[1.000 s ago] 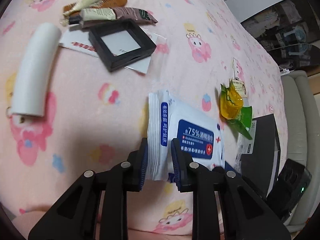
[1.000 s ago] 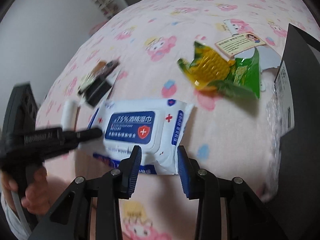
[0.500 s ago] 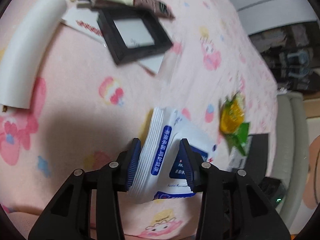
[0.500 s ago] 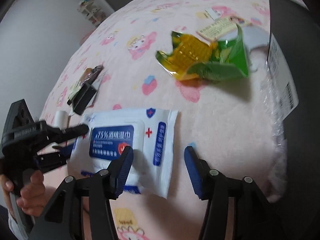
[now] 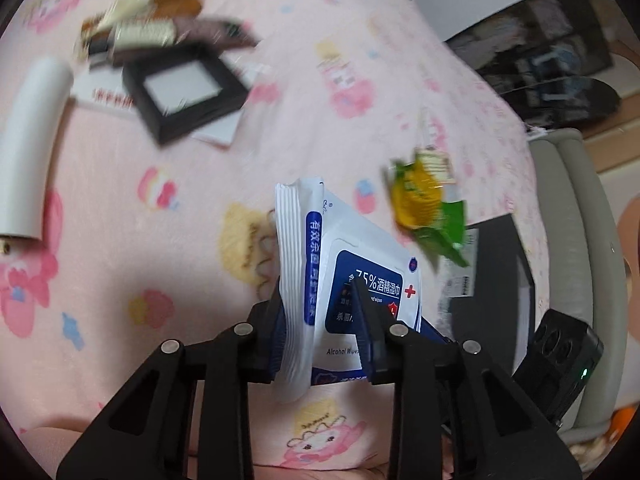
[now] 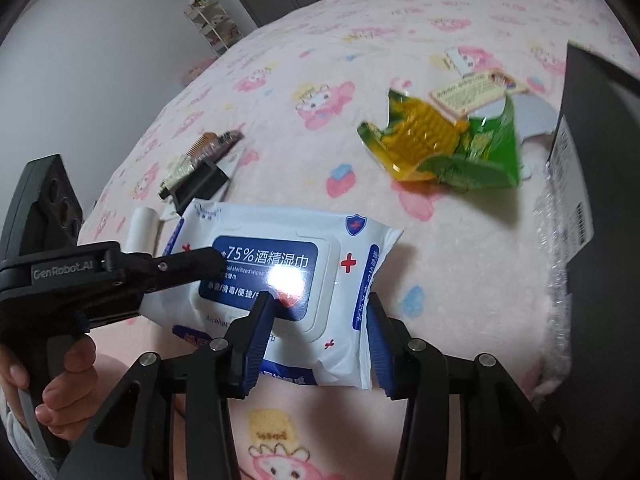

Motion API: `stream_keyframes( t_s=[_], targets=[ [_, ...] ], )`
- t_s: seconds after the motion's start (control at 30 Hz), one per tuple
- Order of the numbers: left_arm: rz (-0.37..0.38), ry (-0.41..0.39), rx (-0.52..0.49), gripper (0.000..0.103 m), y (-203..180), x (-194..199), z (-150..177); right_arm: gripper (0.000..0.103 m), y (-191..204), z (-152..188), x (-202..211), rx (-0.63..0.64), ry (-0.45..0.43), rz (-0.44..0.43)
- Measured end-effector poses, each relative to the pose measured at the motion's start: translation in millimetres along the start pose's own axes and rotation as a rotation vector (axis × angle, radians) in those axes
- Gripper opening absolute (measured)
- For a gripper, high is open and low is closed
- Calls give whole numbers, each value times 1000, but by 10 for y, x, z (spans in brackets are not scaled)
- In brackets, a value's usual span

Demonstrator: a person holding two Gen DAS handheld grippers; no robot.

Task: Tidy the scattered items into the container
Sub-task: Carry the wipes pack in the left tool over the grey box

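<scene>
**Both claws on the wipes pack**

The left claw (image 5: 320, 320) is clamped on one end of the alcohol wipes pack (image 5: 340, 264), having just closed. The right claw (image 6: 316, 332) straddles the pack's near edge, its jaws also just closing and seemingly pressing it. The pack sits over the pink bed (image 6: 360, 40), near the black container (image 6: 600, 208).

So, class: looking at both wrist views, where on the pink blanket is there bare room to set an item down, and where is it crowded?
Bare blanket lies between the white tube, the black frame and the wipes pack. Another free patch lies between the wipes pack and the green snack packet. It is crowded around the frame and by the black container.
</scene>
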State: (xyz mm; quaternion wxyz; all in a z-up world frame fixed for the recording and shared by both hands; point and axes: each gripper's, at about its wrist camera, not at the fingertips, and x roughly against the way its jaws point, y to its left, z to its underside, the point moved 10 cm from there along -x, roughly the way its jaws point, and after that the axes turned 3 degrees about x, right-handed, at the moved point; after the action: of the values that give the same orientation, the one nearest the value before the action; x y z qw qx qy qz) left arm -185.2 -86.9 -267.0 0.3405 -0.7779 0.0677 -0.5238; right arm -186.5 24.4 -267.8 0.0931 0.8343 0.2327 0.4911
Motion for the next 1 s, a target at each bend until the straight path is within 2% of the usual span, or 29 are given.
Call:
stream_keyframes(
  t_s=[0.13, 0.27, 0.47, 0.63, 0.77, 0.9, 1.0],
  targets=[
    [35, -40, -46, 29, -219, 164, -52, 41, 32, -124, 258, -24, -27, -15],
    [103, -53, -74, 29, -537, 279, -78, 41, 46, -278, 614, 1, -71, 9],
    [158, -41, -181, 29, -1234, 311, -27, 41, -153, -522, 1188, 11, -122, 46],
    [162, -42, -281, 29, -1886, 161, 59, 41, -510, -708, 1567, 29, -168, 137],
    [176, -15, -311, 29, -2273, -63, 122, 41, -852, -815, 1802, 7, -185, 178],
    [173, 0, -339, 29, -2594, -311, 222, 41, -1168, -840, 1947, -32, -206, 192],
    [143, 29, -364, 29, -2733, -522, 303, 41, -1435, -809, 1962, -83, -209, 189]
  ],
)
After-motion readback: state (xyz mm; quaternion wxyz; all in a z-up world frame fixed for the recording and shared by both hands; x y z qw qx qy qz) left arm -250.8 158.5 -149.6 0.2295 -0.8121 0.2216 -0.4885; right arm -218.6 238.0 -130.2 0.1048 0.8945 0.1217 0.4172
